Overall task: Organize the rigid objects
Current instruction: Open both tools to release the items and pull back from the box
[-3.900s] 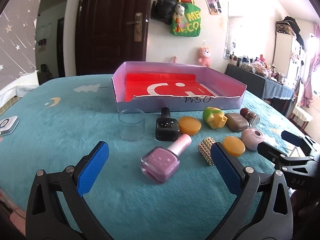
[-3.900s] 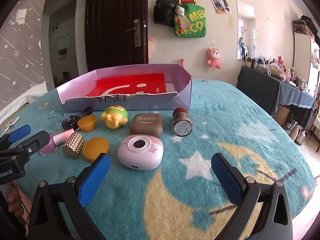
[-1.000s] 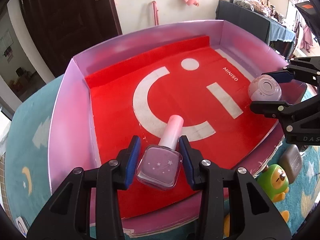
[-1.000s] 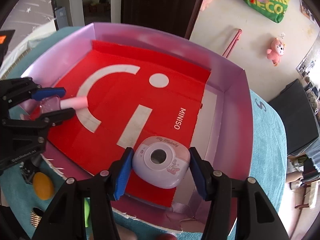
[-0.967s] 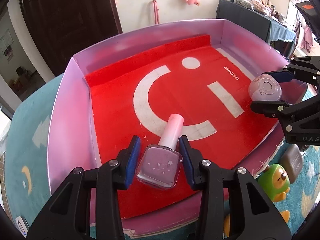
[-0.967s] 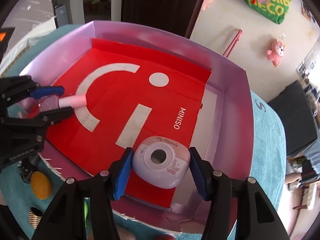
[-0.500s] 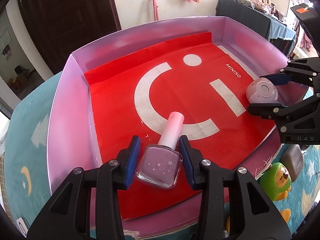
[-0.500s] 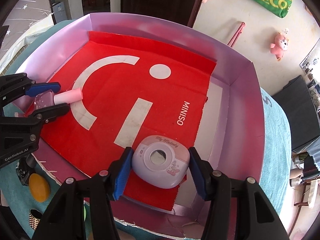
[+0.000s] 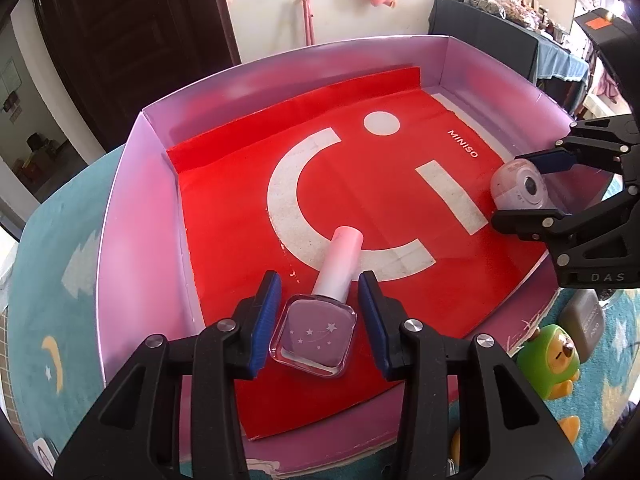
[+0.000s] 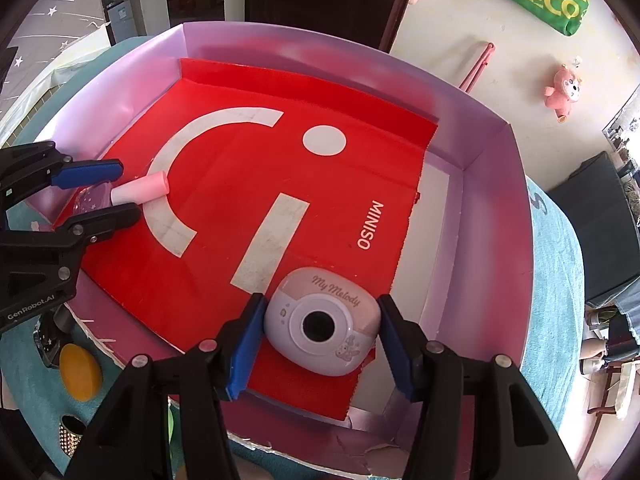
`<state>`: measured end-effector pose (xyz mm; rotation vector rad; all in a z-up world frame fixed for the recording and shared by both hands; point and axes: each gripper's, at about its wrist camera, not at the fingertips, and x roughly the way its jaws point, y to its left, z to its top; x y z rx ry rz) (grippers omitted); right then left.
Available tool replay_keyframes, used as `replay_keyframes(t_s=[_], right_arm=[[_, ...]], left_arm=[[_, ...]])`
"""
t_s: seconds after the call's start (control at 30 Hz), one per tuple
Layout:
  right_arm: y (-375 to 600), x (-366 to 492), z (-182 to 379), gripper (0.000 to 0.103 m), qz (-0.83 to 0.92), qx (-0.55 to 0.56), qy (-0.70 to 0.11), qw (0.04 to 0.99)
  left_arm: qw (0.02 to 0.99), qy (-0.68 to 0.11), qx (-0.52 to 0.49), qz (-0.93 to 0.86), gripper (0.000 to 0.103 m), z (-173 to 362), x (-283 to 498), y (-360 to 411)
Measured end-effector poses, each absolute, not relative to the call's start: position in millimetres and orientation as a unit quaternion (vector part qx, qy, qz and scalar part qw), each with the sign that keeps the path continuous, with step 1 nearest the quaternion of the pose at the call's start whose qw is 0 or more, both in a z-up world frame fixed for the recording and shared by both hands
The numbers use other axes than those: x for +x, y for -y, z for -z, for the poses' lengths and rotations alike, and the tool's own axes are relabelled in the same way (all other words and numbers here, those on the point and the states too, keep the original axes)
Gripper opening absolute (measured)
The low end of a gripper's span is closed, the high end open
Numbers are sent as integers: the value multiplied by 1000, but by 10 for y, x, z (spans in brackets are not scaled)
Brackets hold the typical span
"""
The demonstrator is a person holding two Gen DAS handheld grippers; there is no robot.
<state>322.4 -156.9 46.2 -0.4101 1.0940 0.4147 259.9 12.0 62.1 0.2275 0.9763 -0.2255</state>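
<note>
A purple nail polish bottle [image 9: 314, 332] with a pink cap lies between the blue pads of my left gripper [image 9: 320, 312], which is shut on it low over the front left of the red liner. That liner covers the floor of the lilac box [image 9: 120, 200]. My right gripper [image 10: 322, 340] is shut on a pink and white toy camera [image 10: 320, 328], down at the liner's front right corner. Each gripper shows in the other's view: the left gripper [image 10: 96, 196] with its bottle [image 10: 136, 190], the right gripper [image 9: 528, 188] with its camera [image 9: 516, 184].
Outside the box's torn front wall, on the teal cloth, stand a green toy [image 9: 548, 360] and a brown case [image 9: 584, 320]. An orange soap [image 10: 80, 372], a gold studded piece [image 10: 72, 432] and a black bottle [image 10: 48, 340] lie there too. The box wall [image 10: 496, 240] rises on the right.
Both grippers picked their objects off the cloth and carried them over the box. Over the last second each has sunk slightly towards the red liner, still holding.
</note>
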Motion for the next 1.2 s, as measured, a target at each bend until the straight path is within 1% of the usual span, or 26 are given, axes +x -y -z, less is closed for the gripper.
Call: replay_keyframes(t_s=[0.07,0.1,0.2,0.23,0.3,0.37,0.43,0.5,0.6,0.63,0.7,0.73,0.8,0.87,1.03,1.2], right_arm=[[1569,3214,-469,59,-194,-192,-512,814],[1565,3200,-477,61,-196,-191,-512,814],[1570,3133,-539,66,-201,-186,-504,819],[1581,3102,-578,67,-203,-182,-498,823],[1604,3048,-661,74,-198,-178,-486,832],[1653,2992,-783,74,-198,-169,-473,842],[1696,2917,-903,75,-195,-159,-461,851],[1757,2803,-1050,76,-196,-150,-441,863],[1881,2583,-1283,87,-198,-123,-412,881],[1907,2517,-1349,88,-198,-117,-403,886],[1978,2345,-1484,92,-201,-101,-383,896],[2006,2255,-1546,93,-199,-97,-374,901],[2062,2056,-1650,100,-195,-92,-351,911],[2103,1845,-1737,103,-193,-88,-327,921],[2185,1375,-1785,103,-193,-74,-293,933],[2200,1040,-1649,103,-187,-58,-274,942]], left_arm=[[874,-462,106,108,41,-656,2577,-129],[876,-459,104,109,46,-675,2566,-130],[884,-443,95,112,57,-770,2505,-138],[888,-436,91,113,58,-807,2480,-141],[895,-422,83,116,59,-889,2414,-159],[903,-407,74,115,59,-981,2342,-159],[910,-393,70,114,63,-1064,2272,-154],[920,-370,65,110,71,-1184,2132,-157],[932,-340,58,115,75,-1329,1938,-135],[935,-330,57,115,75,-1380,1858,-130],[941,-315,52,115,82,-1453,1722,-127],[944,-305,49,116,83,-1498,1622,-119],[949,-289,50,113,88,-1561,1465,-110],[955,-274,49,104,91,-1623,1287,-106],[963,-253,24,88,93,-1638,946,-159],[965,-251,6,73,93,-1551,692,-206]])
